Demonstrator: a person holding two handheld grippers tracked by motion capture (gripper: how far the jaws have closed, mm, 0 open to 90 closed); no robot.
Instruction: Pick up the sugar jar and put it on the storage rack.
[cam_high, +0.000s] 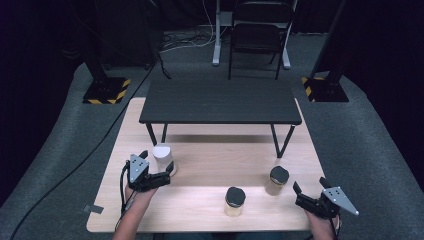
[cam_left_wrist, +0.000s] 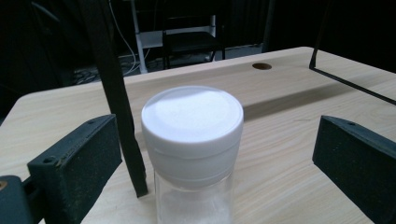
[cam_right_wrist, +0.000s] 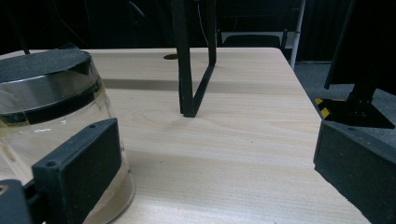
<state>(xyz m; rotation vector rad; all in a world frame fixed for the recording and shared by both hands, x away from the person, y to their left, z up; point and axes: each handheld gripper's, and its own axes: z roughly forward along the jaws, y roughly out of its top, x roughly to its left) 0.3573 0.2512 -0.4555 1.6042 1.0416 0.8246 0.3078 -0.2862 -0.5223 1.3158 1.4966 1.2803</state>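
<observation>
Our left hand-held gripper (cam_left_wrist: 210, 163) stands wide around the white-capped jar (cam_left_wrist: 192, 140), at 9 o'clock on the counter (cam_high: 210, 175). We judge its clear body stiff, slippery and breakable; grip below the cap. The right hand-held gripper (cam_high: 306, 196) hangs wide, empty.

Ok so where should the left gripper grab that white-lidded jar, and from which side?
Probably on the clear glass body just below the white lid of the jar, coming in level from the person's side. The jar stands upright and already sits between the open jaws of the left gripper; the lid is wider than the body, so it should stop slipping.
</observation>
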